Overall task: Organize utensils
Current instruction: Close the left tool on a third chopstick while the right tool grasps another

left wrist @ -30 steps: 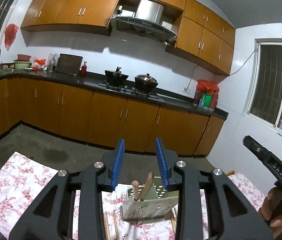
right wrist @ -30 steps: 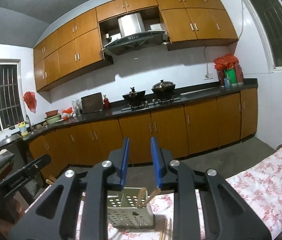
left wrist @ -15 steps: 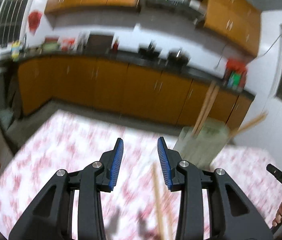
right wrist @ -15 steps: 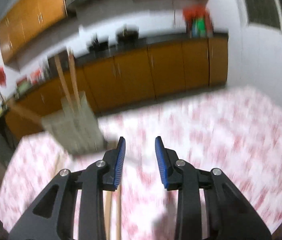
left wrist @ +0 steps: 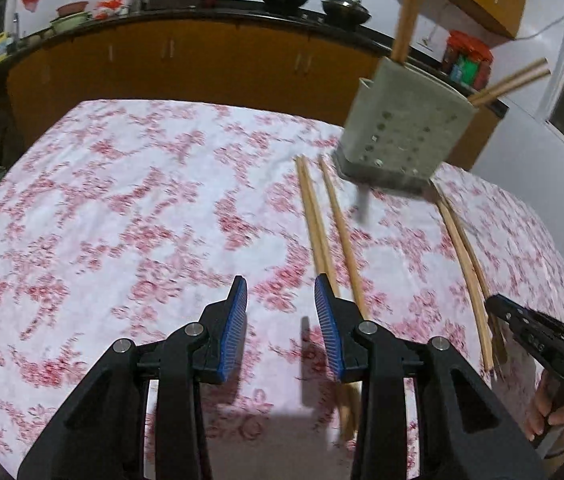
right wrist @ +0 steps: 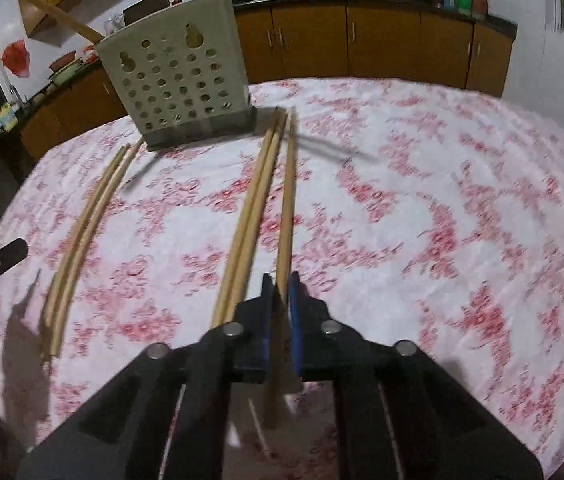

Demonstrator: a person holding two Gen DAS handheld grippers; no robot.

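A grey-green perforated utensil holder (left wrist: 404, 128) (right wrist: 180, 88) stands on the floral tablecloth with several chopsticks upright in it. Wooden chopsticks lie on the cloth in front of it: a group (left wrist: 322, 232) (right wrist: 254, 216) near the middle and a pair (left wrist: 466, 272) (right wrist: 86, 224) to the side. My left gripper (left wrist: 280, 304) is open and empty, just left of the middle group. My right gripper (right wrist: 281, 300) is closed around a single chopstick (right wrist: 287, 200) that lies on the cloth; its jaws are nearly together on it.
The table has a white cloth with red flowers (left wrist: 122, 208). Orange kitchen cabinets (left wrist: 202, 64) and a dark counter with pots run behind it. The other gripper's body shows at the right edge of the left view (left wrist: 542, 340).
Both grippers tilted down from facing the kitchen to the tabletop and came close to the chopsticks. My right gripper's jaws closed on one chopstick.
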